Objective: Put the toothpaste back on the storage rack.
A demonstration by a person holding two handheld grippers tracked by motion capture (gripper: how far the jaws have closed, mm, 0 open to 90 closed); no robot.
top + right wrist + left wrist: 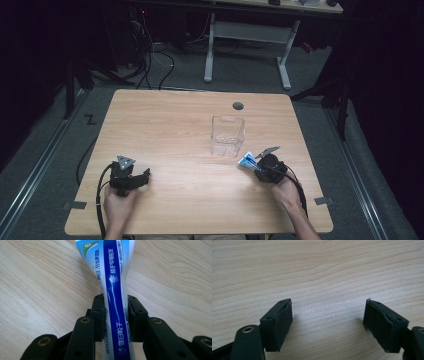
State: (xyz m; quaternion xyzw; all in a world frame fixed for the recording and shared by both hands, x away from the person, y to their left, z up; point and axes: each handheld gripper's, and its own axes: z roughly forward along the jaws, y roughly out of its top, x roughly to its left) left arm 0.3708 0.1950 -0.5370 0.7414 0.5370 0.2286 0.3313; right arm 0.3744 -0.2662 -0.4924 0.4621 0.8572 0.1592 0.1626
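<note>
Toothpaste tube (247, 160) lay low over the tabletop (180, 135), just right of the clear plastic box (227, 135), pinched in the right gripper (262, 166); left gripper (131, 179) rested well apart. Left gripper view: jaws spread over bare wood. Right gripper view: jaws squeezed the tube (114, 302) mid-body, denting it, unreadable from above. Judged step: tube grasped; next probably a lift toward the box's open top.
</note>
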